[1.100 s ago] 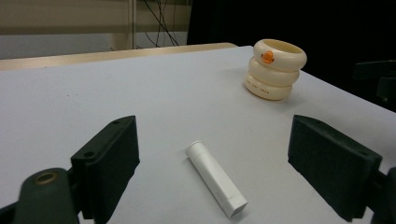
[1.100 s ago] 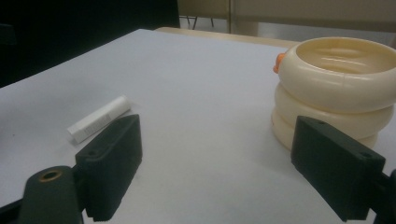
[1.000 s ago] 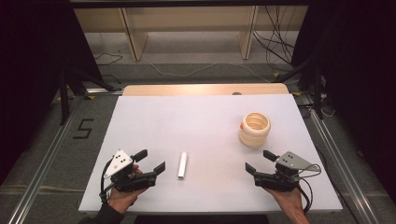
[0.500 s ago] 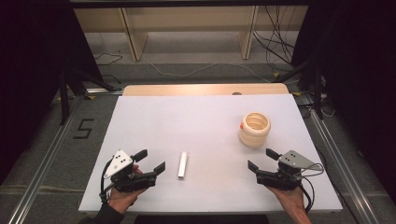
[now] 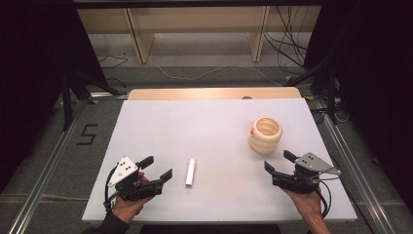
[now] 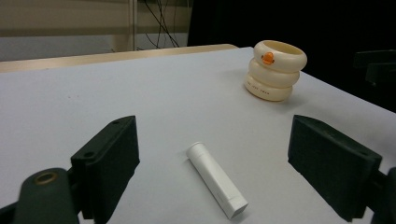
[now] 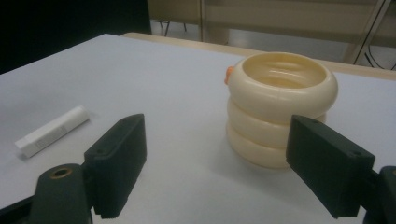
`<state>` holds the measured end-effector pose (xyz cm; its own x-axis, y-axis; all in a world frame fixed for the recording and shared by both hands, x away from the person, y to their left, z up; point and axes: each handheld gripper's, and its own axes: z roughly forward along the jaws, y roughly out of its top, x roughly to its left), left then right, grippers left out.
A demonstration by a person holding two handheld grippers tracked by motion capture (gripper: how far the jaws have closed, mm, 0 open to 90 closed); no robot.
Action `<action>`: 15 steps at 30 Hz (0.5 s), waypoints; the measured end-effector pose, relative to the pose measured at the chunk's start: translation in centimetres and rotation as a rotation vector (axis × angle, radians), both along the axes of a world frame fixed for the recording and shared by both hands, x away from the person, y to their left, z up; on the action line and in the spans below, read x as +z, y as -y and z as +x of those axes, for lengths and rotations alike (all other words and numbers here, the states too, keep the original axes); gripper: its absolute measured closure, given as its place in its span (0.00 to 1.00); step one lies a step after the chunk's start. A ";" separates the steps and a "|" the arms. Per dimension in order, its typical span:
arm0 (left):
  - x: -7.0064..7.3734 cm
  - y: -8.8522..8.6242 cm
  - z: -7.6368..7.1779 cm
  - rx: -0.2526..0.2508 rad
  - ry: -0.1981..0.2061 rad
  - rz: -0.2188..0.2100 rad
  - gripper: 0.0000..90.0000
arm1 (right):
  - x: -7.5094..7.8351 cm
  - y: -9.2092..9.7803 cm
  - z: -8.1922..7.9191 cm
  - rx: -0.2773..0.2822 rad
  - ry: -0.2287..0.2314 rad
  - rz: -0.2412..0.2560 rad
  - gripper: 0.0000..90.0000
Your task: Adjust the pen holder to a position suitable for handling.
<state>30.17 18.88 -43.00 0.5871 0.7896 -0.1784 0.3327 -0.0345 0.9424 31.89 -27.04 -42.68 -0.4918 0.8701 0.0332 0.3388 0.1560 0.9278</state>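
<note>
White tube (image 5: 190,172), smooth plastic stick lying flat on matte tabletop (image 5: 214,126), long axis running near-to-far, both grippers' fingers spread, holding nothing, ribbed cream cup (image 5: 266,135) upright.

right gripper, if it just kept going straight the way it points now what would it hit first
Most likely the cream ringed container. In the right gripper view it stands just ahead between the open jaws of the right gripper, slightly toward the right jaw. The white tube lies well off to the side. Depth is hard to judge.
</note>
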 end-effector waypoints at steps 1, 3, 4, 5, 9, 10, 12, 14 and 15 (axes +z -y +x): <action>0.0 0.0 0.0 0.000 0.000 0.000 0.17 | 0.0 0.1 0.1 -0.008 0.002 -0.002 0.24; 0.0 0.0 0.0 0.000 0.000 0.000 0.17 | 0.1 0.4 0.4 -0.021 0.005 -0.009 0.24; 0.0 0.0 0.0 0.000 0.000 -0.001 0.17 | 0.1 0.4 0.4 -0.021 0.005 -0.009 0.24; 0.0 0.0 0.0 -0.001 0.001 -0.001 0.17 | 0.1 0.5 0.5 -0.027 0.006 -0.014 0.25; 0.0 0.0 0.0 0.000 0.001 -0.002 0.17 | 0.1 1.5 1.4 -0.073 0.008 -0.019 0.27; 0.0 0.0 0.0 0.002 -0.001 -0.003 0.17 | 0.0 1.7 1.7 -0.083 0.007 -0.019 0.27; 0.0 0.0 0.0 0.001 -0.001 -0.004 0.17 | -0.1 2.1 2.1 -0.101 0.003 -0.024 0.27; 0.0 0.0 0.0 0.002 0.000 -0.004 0.17 | -0.2 2.4 2.6 -0.120 -0.002 -0.030 0.27; 0.0 0.0 0.0 0.002 0.000 -0.004 0.17 | -0.2 2.4 2.6 -0.120 -0.002 -0.030 0.27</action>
<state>30.21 18.92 -43.02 0.5856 0.7901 -0.1813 0.3329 -0.0305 0.9425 34.47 -29.46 -42.86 -0.3844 0.9231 0.0072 0.3581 0.1420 0.9228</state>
